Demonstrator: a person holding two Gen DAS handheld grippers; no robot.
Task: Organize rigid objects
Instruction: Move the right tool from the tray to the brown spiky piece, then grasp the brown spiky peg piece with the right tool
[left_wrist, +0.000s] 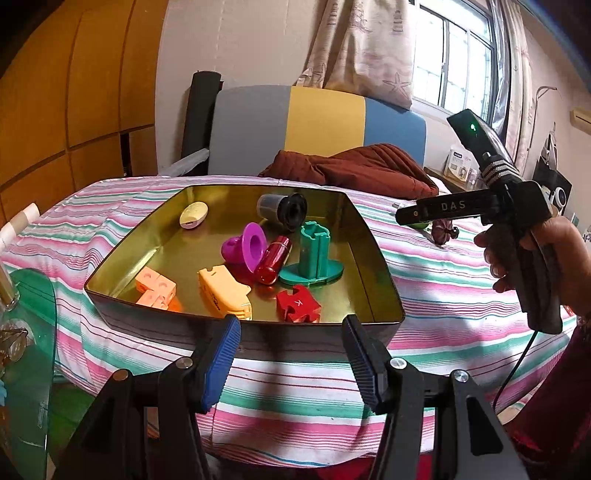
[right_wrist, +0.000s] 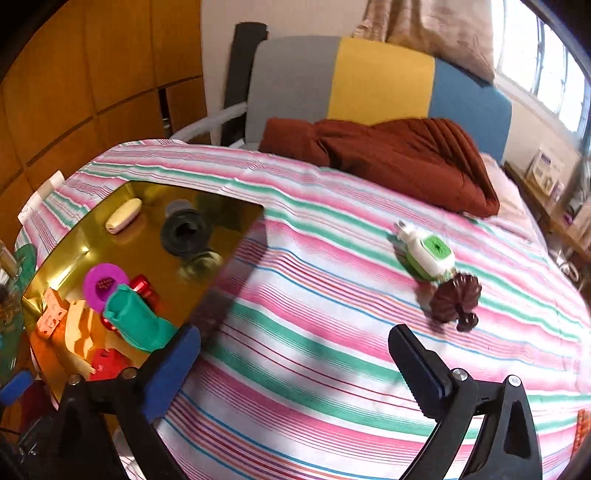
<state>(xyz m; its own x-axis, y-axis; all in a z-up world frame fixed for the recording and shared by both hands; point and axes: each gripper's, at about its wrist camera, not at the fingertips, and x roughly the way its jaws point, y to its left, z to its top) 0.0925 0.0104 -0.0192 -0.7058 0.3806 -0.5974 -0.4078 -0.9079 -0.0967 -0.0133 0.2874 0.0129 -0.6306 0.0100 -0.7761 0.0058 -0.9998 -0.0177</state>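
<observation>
**Tray stock and loose pieces on the striped bed**

Left wrist view: My left claw (left_wrist: 291, 354) hangs open and empty just before the near wall of the gold tray (left_wrist: 243, 328), which sits on the striped cover (left_wrist: 443, 295). In the tray: cream oval (left_wrist: 192, 215), grey cup (left_wrist: 282, 208), purple funnel (left_wrist: 245, 244), red tube (left_wrist: 272, 260), green spool (left_wrist: 313, 254) standing upright, red block (left_wrist: 298, 305), yellow piece (left_wrist: 225, 293), orange cubes (left_wrist: 157, 288). The funnel, tube and spool crowd together mid-tray. My right hand (left_wrist: 532, 254) holds its tool to the right of the tray, above the cover.

Right wrist view: My right claw (right_wrist: 295, 365) spreads wide with nothing in it, over the cover. Ahead of it, well apart from the tray (right_wrist: 236, 236), lie a white-green gadget (right_wrist: 428, 254) and, just beside it, a brown clip (right_wrist: 456, 297).
</observation>
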